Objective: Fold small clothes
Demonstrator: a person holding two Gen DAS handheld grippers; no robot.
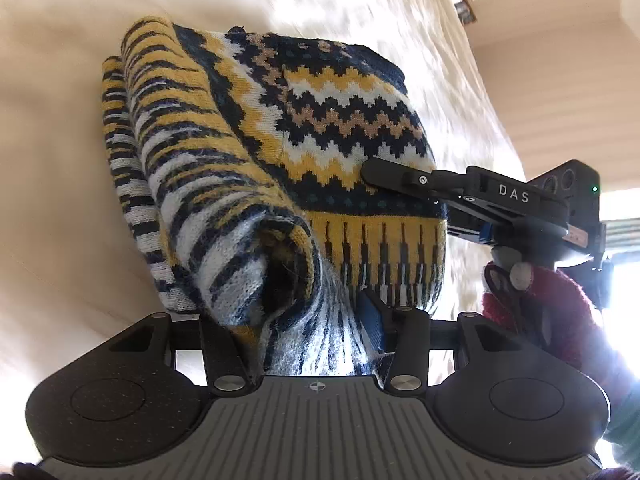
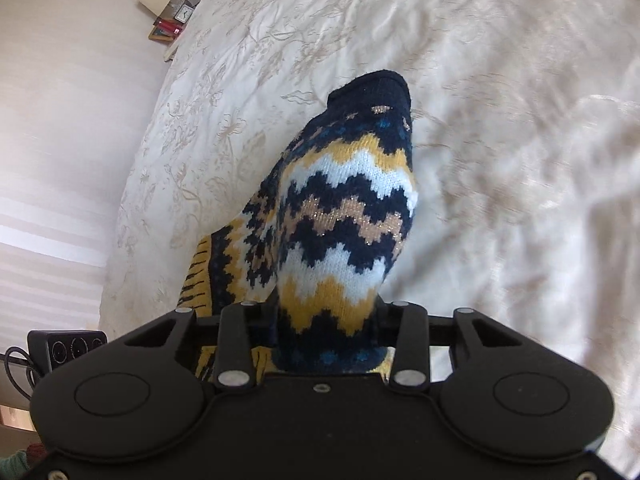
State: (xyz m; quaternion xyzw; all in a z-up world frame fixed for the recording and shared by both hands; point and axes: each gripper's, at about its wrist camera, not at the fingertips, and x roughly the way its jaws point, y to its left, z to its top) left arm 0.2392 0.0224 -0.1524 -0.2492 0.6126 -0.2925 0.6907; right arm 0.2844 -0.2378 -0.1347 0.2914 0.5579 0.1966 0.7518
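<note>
A: Status on the fold: knit [image 1: 256,168] is off the bed [image 1: 420,32], held up between both grippers. Looks like a small patterned garment, navy/yellow/white zigzag. Can't tell which kind.

B: Grip state?

A: Left gripper [image 1: 316,332] is clamped on a bunched edge near the ribbed yellow band; fabric fills the gap between the jaws. Right gripper [image 2: 328,332] is closed on a zigzag section of the same piece; cloth runs straight up out of the jaws in the right wrist view.

B: Right one visible from the left cam?

A: Yes, comes in from the right, finger pressed against the zigzag panel just above the dotted band. Hand [image 1: 548,300] behind it wears a red glove.

B: How far along?

A: My read: mid-fold. One layer is already doubled over, inside-out striped face showing on the left half, outer pattern on the right. But it's rolled and loose there, not a flat crease.

B: Remaining?

A: Judging from this: lay it back on the bed, flatten, maybe one more fold, release. Nothing is set down yet. No finished pile in either view.

B: Risks?

A: Rolled layer could slip open on the way down. Background is blurred in the left view, so bed detail is poor.
</note>
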